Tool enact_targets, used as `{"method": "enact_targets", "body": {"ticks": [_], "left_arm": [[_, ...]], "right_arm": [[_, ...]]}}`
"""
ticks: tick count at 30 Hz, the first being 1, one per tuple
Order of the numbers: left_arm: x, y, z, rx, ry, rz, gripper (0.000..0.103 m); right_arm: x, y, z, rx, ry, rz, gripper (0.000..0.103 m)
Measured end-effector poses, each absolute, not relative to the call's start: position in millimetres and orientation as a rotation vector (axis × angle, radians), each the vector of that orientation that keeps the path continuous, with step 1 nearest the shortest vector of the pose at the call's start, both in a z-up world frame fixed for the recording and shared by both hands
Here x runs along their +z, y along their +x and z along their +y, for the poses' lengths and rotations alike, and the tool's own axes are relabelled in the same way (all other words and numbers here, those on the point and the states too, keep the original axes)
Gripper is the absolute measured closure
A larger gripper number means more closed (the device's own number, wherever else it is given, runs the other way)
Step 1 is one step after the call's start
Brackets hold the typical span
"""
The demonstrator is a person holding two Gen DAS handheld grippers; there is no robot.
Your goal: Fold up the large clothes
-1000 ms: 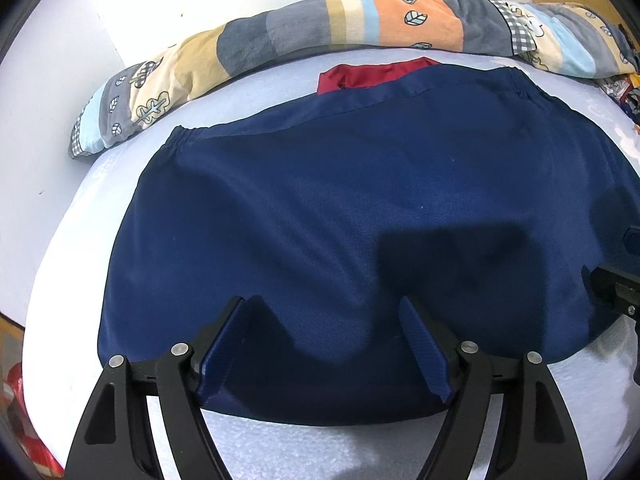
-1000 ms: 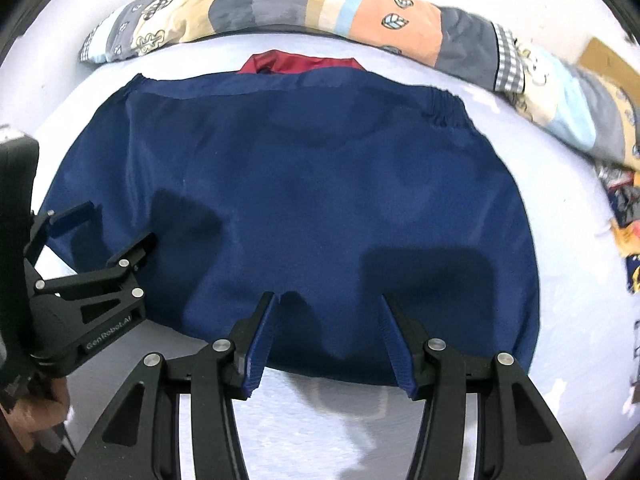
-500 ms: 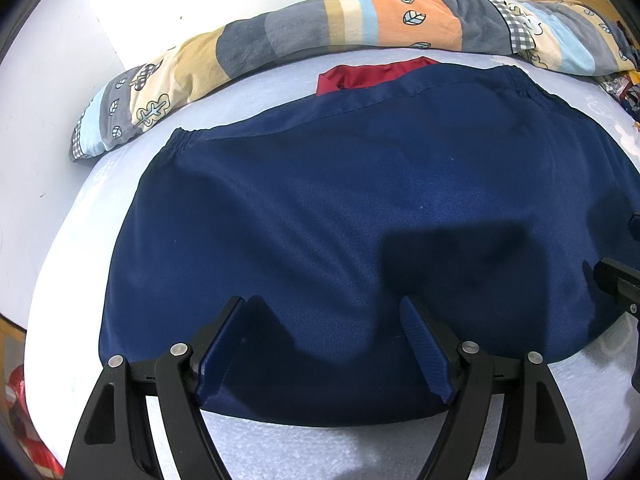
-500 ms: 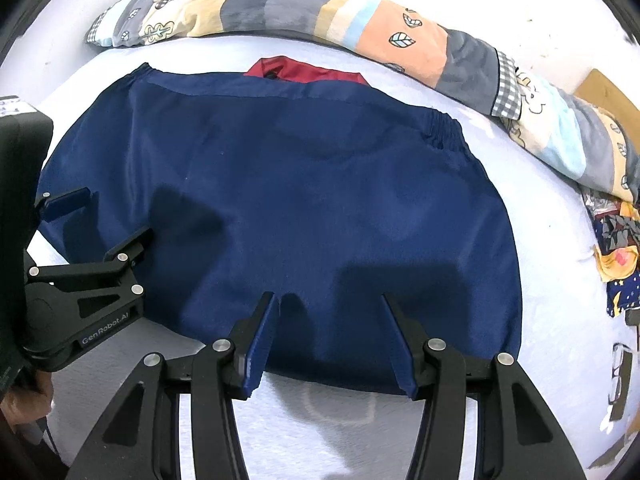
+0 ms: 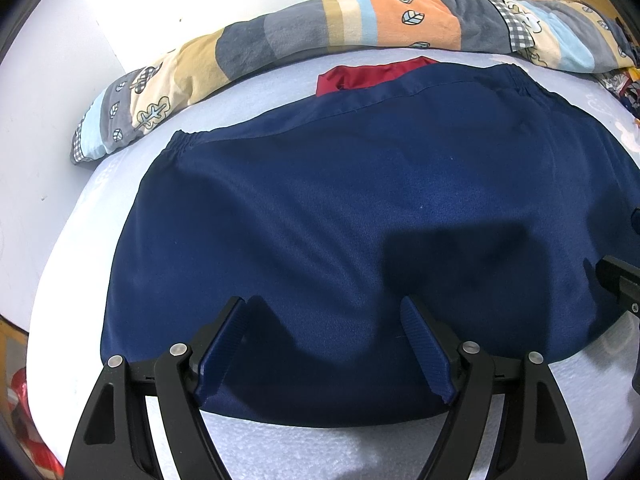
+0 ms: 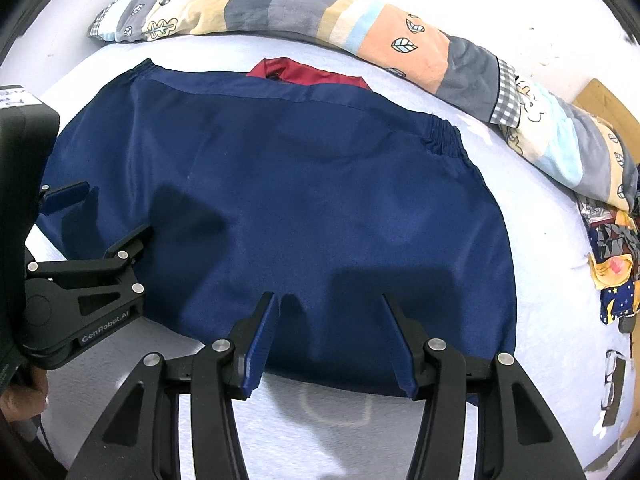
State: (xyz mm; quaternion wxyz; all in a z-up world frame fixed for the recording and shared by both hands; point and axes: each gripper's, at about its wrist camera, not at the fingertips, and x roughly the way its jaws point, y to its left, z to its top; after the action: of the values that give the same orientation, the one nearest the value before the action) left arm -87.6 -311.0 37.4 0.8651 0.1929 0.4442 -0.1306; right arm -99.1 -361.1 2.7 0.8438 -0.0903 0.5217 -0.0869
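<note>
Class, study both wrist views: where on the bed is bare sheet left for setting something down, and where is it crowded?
Bare sheet lies along the near edge, between the navy garment and the grippers. A strip separates garment from patchwork bolster. The right side is crowded with patterned clothes.

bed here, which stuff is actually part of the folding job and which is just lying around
Part of the job:
- navy garment, spread flat
- red lining showing at its far edge
- left gripper, open
- right gripper, open

Lying about:
- patchwork blanket roll
- small heap of patterned clothes
- glasses
</note>
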Motion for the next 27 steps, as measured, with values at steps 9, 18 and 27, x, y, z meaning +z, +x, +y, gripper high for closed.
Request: {"method": "enact_targets", "body": {"ticks": [9,18,27], "left_arm": [[36.8,-87.7,-311.3,-0.277,0.415,0.928,0.024],[37.8,-88.4,-312.2,-0.28,0.431,0.938,0.024],[39.6,-84.2,-305.2,-0.3,0.402,0.983,0.024]], "right_arm": [[-3.4,-97.0,-366.1,-0.193,-0.184,1.128,0.046],[-8.7,-97.2,-390.8,-0.216,-0.09,1.185,0.042],[21.3,-121.4,-476.4,-0.297,0.313,1.099,0.038]]}}
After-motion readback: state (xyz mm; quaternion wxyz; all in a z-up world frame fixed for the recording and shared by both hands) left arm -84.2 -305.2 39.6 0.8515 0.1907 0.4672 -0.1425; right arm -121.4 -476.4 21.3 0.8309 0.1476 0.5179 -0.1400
